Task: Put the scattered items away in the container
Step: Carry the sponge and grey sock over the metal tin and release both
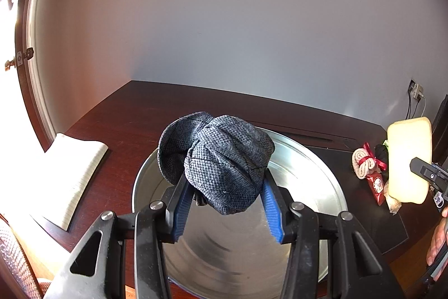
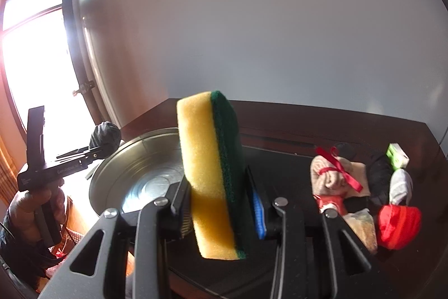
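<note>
Left tongs (image 1: pixel 224 181) grip cap (image 1: pixel 221 161); right tongs (image 2: pixel 221 203) grip sponge (image 2: pixel 210 175).

Your dark wooden table (image 1: pixel 117 114) carries a metal basin (image 1: pixel 308 159) and an open notepad (image 1: pixel 70 173). To its right you have a ribbon-tied cloth bundle (image 2: pixel 333 175) among small packets.

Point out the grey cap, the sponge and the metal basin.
grey cap (image 1: pixel 224 164), left wrist view, on its crown.
sponge (image 2: pixel 204 173), right wrist view, on the yellow foam side.
metal basin (image 1: pixel 308 159), left wrist view, on its inner wall.
</note>
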Demonstrator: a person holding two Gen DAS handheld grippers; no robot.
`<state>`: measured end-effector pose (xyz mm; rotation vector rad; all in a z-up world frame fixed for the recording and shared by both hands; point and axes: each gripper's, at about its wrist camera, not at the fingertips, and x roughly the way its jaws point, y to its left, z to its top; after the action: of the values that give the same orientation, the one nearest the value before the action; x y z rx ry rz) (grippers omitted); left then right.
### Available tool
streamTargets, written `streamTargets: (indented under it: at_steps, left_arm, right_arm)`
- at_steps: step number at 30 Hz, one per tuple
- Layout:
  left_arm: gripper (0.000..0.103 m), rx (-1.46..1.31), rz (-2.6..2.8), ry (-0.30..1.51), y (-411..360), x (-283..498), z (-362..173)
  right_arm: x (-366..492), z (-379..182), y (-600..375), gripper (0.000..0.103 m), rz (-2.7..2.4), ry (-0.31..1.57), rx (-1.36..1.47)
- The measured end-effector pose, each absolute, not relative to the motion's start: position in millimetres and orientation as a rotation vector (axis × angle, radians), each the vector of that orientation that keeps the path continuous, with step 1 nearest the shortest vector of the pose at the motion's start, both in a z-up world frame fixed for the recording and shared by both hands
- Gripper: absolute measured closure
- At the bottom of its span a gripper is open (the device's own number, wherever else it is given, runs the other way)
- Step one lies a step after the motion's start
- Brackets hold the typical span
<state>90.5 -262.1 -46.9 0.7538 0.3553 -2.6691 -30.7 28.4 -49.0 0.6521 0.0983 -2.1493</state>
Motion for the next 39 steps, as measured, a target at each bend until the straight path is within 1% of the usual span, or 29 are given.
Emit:
streamTargets:
  at_steps: [12, 21, 29, 32, 33, 34, 36, 37, 39]
  left_arm:
    - [0.054, 0.759, -2.613, 0.395, -290, 100, -57]
    - [0.054, 0.792, -2.581, 0.427, -306, 97, -69]
    - [0.053, 0.812, -2.556, 0.442, -315, 95, -74]
    - [0.05, 0.831, -2.554, 0.446, -314, 93, -77]
    - [0.047, 0.836, -2.556, 0.447, -313, 93, -78]
    - [0.044, 0.842, -2.558, 0.449, -312, 92, -79]
    - [0.04, 0.849, -2.56, 0.448, -310, 91, -79]
    - [0.038, 0.852, -2.56, 0.447, -308, 91, -79]
    - [0.037, 0.854, -2.56, 0.451, -307, 90, -79]
  right_arm:
    - [-29, -46, -30, 0.067, -2.059, 0.169, 0.625]
    - [-26, -65, -91, 0.067, -1.98, 0.284, 0.657]
    - [-21, -80, -116, 0.067, -1.95, 0.351, 0.672]
    - [-20, -82, -121, 0.066, -1.947, 0.369, 0.673]
    - [-20, -83, -122, 0.066, -1.946, 0.373, 0.674]
    - [-19, -84, -123, 0.065, -1.945, 0.378, 0.674]
    - [-20, -85, -124, 0.059, -1.945, 0.379, 0.675]
    - [-20, -86, -123, 0.059, -1.946, 0.374, 0.676]
    - [-21, -86, -121, 0.059, -1.948, 0.366, 0.676]
